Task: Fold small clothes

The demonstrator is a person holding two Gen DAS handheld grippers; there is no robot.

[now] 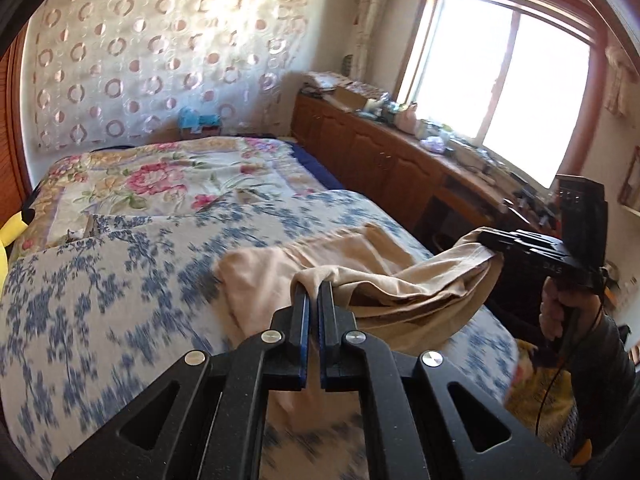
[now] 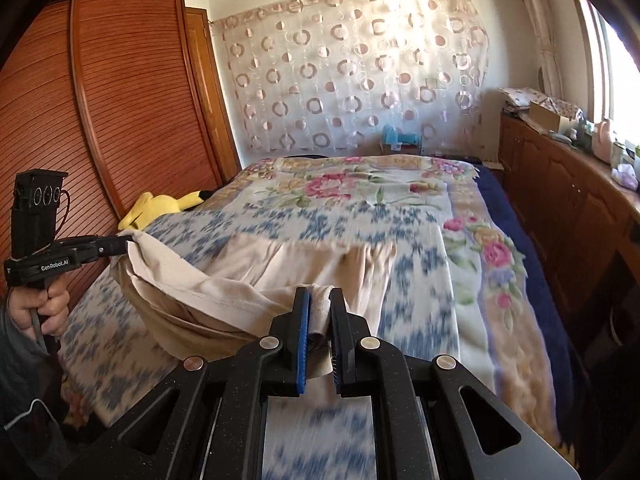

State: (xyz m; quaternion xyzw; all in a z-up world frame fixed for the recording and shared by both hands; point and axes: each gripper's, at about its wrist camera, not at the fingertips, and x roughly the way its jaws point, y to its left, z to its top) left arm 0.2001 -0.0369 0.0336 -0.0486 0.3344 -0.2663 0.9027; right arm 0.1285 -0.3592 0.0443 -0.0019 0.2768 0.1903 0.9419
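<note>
Early stage: L gripper [image 1: 314,294] and R gripper [image 2: 320,300] each pinched a corner of the beige garment [image 1: 384,276], which sagged btwn them, far end trailing ahead on the bed [image 2: 420,208]; no fold visible yet.

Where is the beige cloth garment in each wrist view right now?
Left wrist: beige cloth garment lies lower centre, stretching right to the right tongs.
Right wrist: it lies lower centre-left, stretching left to the left tongs.
Shared landmark: circle-patterned sheer curtain behind the bed.
</note>
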